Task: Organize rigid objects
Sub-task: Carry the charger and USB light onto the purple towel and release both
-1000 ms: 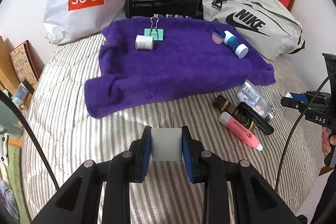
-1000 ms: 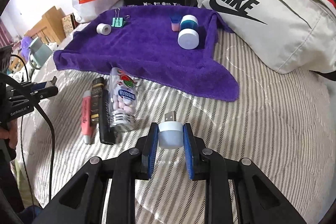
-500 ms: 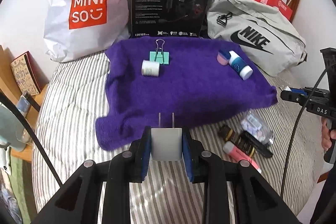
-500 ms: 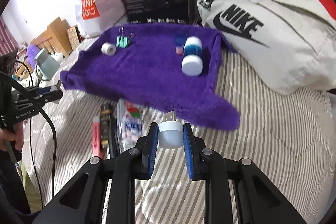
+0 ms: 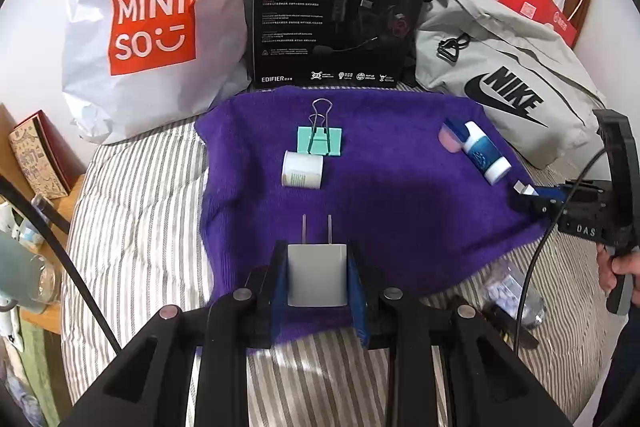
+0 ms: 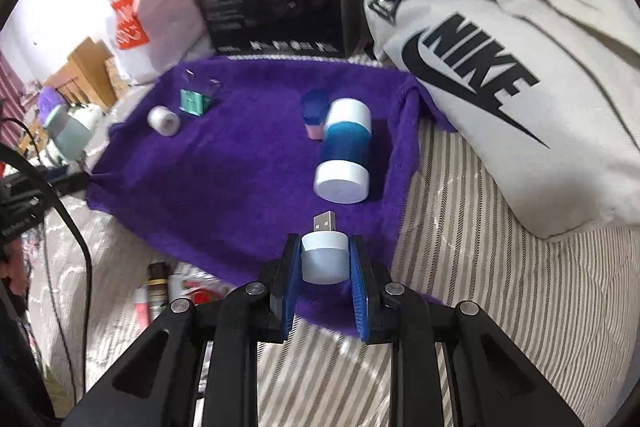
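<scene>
Now, carry phase: both loads over near edge of purple towel (image 5: 400,211), on striped bed (image 5: 140,211).
L hand-held gripper (image 5: 318,281): clamped on white wall charger (image 5: 317,277), prongs fwd, pads flat on both sides.
R hand-held gripper (image 6: 324,265): clamped on small USB night-light (image 6: 323,255), plug fwd, just short of blue-white bottle (image 6: 345,151).
Already on towel: green binder clip (image 5: 320,141) touching white roll (image 5: 302,169) at far-left part; blue-white bottle w/ pink-blue piece (image 6: 314,115) beside it toward far-right corner.
Left off towel: pill bottle (image 5: 510,297), pink marker (image 6: 141,307), dark tube (image 6: 157,285), on bed off near edge.
Step well done (judgement): keep grip firm till contact w/ towel; lower charger onto bare middle, clear of roll; set night-light nearer than bottle, no nudging since bottle lies on side & prob. rolls.
Risk: towel soft, wrinkled; release low, not dropped.
Cables: watch black lead (image 5: 528,267) crossing R side.
</scene>
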Action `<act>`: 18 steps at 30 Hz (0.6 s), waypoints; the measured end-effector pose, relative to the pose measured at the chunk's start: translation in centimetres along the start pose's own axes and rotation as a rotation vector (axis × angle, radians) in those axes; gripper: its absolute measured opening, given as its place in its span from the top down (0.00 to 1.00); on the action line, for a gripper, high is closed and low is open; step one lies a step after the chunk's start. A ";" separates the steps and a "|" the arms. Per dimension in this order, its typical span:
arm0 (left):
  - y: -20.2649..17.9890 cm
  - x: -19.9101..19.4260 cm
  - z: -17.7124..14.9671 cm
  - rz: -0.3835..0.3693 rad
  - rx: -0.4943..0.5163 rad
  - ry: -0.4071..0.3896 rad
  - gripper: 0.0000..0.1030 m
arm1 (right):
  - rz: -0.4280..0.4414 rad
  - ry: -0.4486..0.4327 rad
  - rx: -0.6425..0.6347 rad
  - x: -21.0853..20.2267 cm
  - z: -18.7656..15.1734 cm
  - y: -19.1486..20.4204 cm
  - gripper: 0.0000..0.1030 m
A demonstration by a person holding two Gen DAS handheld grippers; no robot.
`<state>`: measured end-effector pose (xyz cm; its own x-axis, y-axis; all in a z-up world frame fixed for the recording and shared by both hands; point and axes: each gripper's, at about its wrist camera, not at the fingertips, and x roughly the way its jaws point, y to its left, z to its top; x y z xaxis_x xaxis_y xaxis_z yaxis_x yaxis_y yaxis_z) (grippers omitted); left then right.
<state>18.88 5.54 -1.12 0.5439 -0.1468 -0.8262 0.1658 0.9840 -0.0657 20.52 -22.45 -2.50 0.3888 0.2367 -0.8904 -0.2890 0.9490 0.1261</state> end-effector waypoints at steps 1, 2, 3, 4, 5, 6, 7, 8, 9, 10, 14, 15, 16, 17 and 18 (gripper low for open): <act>0.0 0.3 0.2 -0.001 0.004 0.003 0.75 | 0.003 0.011 0.000 0.4 0.0 0.0 0.77; 0.0 0.7 0.5 -0.001 0.008 0.008 0.75 | 0.000 0.021 -0.002 0.9 0.1 0.0 0.77; 0.0 0.9 0.7 -0.002 0.011 0.009 0.75 | -0.001 0.021 -0.008 1.2 0.2 0.0 0.77; 0.0 1.2 0.9 -0.003 0.014 0.012 0.75 | 0.005 0.021 -0.013 1.4 0.3 0.1 0.77; 0.0 1.5 1.1 -0.004 0.014 0.015 0.75 | 0.008 0.027 -0.015 1.6 0.4 0.2 0.77; 0.0 1.8 1.2 -0.005 0.014 0.018 0.75 | 0.005 0.031 -0.020 1.8 0.5 0.3 0.77; 0.1 1.9 1.3 -0.008 0.015 0.020 0.75 | 0.000 0.037 -0.028 2.1 0.6 0.4 0.77; 0.1 2.1 1.4 -0.010 0.016 0.023 0.75 | -0.009 0.046 -0.039 2.5 0.7 0.6 0.77; 0.1 2.4 1.5 -0.008 0.018 0.027 0.75 | -0.020 0.053 -0.050 2.8 0.7 0.8 0.77; 0.2 2.6 1.5 -0.006 0.019 0.031 0.75 | -0.023 0.059 -0.060 3.0 0.7 0.9 0.77; 0.4 3.7 1.8 -0.006 0.018 0.051 0.75 | -0.028 0.073 -0.084 3.5 0.8 1.3 0.77; 0.4 4.0 1.8 -0.004 0.021 0.056 0.75 | -0.026 0.077 -0.091 3.7 0.9 1.4 0.77; 0.4 4.2 1.8 -0.003 0.023 0.059 0.75 | -0.027 0.079 -0.097 3.8 0.9 1.5 0.77; 0.4 4.3 1.9 -0.004 0.027 0.062 0.75 | -0.030 0.083 -0.109 4.0 0.9 1.6 0.77; 0.4 4.6 1.9 -0.005 0.027 0.066 0.75 | -0.037 0.082 -0.125 4.0 0.8 1.8 0.77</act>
<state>23.02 5.05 -3.84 0.4877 -0.1434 -0.8611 0.1910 0.9800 -0.0550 22.31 -19.60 -5.50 0.3298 0.1790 -0.9269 -0.3841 0.9223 0.0414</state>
